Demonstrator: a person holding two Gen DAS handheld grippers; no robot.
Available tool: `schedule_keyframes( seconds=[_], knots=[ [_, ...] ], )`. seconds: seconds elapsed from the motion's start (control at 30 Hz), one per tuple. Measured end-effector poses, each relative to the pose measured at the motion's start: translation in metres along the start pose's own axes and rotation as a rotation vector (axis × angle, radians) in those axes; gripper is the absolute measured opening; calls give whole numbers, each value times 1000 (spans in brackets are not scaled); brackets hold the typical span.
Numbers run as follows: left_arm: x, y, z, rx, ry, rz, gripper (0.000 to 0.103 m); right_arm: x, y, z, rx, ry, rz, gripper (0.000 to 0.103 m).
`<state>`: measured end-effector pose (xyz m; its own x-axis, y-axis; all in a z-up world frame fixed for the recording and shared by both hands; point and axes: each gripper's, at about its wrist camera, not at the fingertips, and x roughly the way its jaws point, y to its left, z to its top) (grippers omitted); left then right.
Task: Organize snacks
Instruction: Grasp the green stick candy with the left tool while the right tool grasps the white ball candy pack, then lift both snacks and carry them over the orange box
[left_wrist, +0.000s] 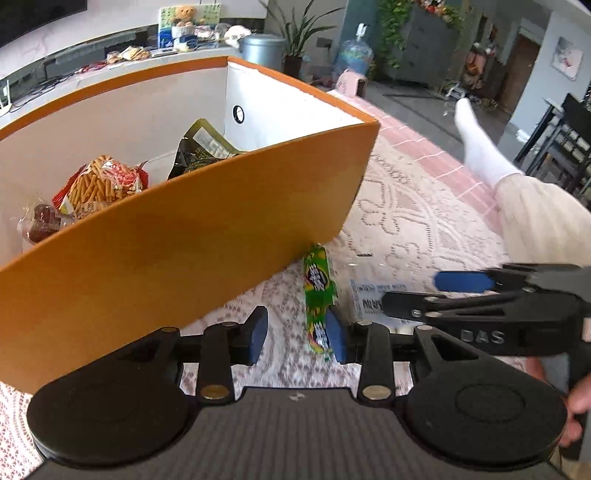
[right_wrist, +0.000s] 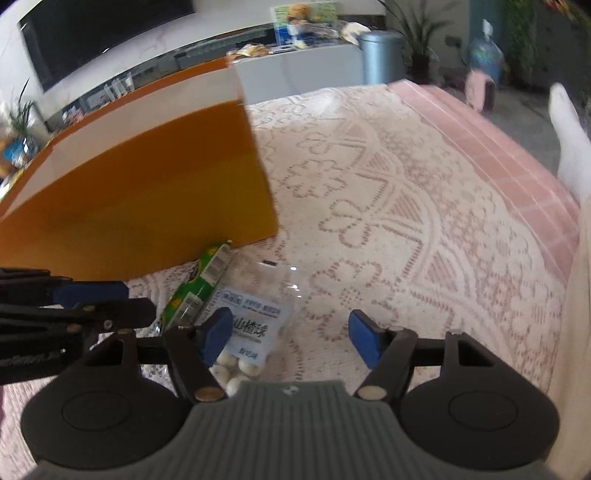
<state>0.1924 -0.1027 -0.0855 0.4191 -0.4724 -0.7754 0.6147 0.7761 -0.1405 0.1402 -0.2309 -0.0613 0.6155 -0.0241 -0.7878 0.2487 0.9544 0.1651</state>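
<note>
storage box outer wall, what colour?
Orange outside, white inside. The storage box shows best in the left wrist view.

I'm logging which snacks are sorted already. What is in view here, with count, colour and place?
box: one, orange outside, white inside, on the lace cloth
stick-snack bag: one, red and clear, inside box
dark bag: one, black-green, inside box
green packet: one, on cloth by box corner
clear bag of white balls: one, beside green packet
lace cloth: one, pink-white
left gripper: fingers blue, open, green packet against one
right gripper: fingers blue, open over clear bag
</note>
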Motion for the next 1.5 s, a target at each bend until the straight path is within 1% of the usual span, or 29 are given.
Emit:
schedule_keyframes(
  seconds=[0.03, 0.1, 0.17, 0.23, 0.33, 0.43, 0.5, 0.53, 0.63, 0.7, 0.77, 0.83, 0.9, 0.97, 1.03, 1.1, 1.17, 1.23, 1.3, 1.33, 1.37, 1.43, 1.47, 1.5],
  knots=[
    [6, -4, 3, 10, 16, 14, 43, -1, -4, 1, 16, -1, -5, 67],
    [10, -7, 7, 15, 14, 1, 43, -1, -9, 2, 36, 5, -4, 67],
    [15, -8, 10, -1, 34, -9, 42, -1, -12, 2, 55, 12, 5, 67],
    [21, -11, 12, -4, 44, -10, 38, 0, -11, 2, 56, 16, 4, 66],
    [29, -12, 14, -30, 75, -9, 38, 0, -9, 2, 45, 10, -4, 64],
    [36, -11, 15, -49, 102, 22, 36, 0, -11, 3, 52, 11, 8, 64],
    [36, -15, 14, -31, 92, 49, 35, 1, -11, 3, 54, 17, 17, 63],
    [36, -16, 14, -31, 88, 52, 33, 1, -11, 3, 50, 15, 9, 63],
    [31, -14, 9, -48, 71, 45, 30, 0, -12, 2, 54, 12, 14, 63],
    [24, -11, 5, -65, 58, 58, 29, 0, -12, 1, 64, 10, 41, 64],
    [11, -7, -2, -86, 31, 82, 28, 0, -8, 0, 61, 11, 68, 68],
    [-4, -4, -10, -104, 8, 127, 27, 2, -3, -2, 63, 9, 93, 73],
    [-16, -2, -19, -116, -3, 175, 26, 3, 3, -2, 70, 5, 119, 75],
    [-26, 3, -29, -148, -4, 194, 26, 5, 13, -3, 48, 5, 135, 80],
    [-33, 9, -40, -192, 1, 202, 26, 7, 23, -4, 12, 4, 110, 81],
    [-37, 18, -50, -229, 19, 221, 25, 10, 32, -7, -40, 6, 49, 81],
    [-38, 24, -59, -243, 40, 256, 25, 14, 37, -10, -69, 12, 13, 86],
    [-41, 28, -66, -236, 40, 265, 25, 16, 40, -11, -82, 12, 4, 90],
    [-42, 30, -68, -236, 41, 256, 26, 17, 44, -12, -98, 15, -4, 94],
    [-41, 31, -68, -236, 40, 256, 29, 19, 46, -13, -110, 16, -9, 95],
    [-40, 31, -66, -229, 37, 260, 39, 20, 48, -14, -122, 15, -16, 95],
    [-35, 30, -63, -204, 32, 258, 47, 22, 51, -15, -147, 14, -32, 95],
    [-33, 28, -61, -195, 24, 263, 50, 23, 51, -15, -155, 12, -36, 96],
    [-31, 28, -58, -191, 22, 263, 51, 24, 50, -15, -159, 11, -36, 96]
  ],
)
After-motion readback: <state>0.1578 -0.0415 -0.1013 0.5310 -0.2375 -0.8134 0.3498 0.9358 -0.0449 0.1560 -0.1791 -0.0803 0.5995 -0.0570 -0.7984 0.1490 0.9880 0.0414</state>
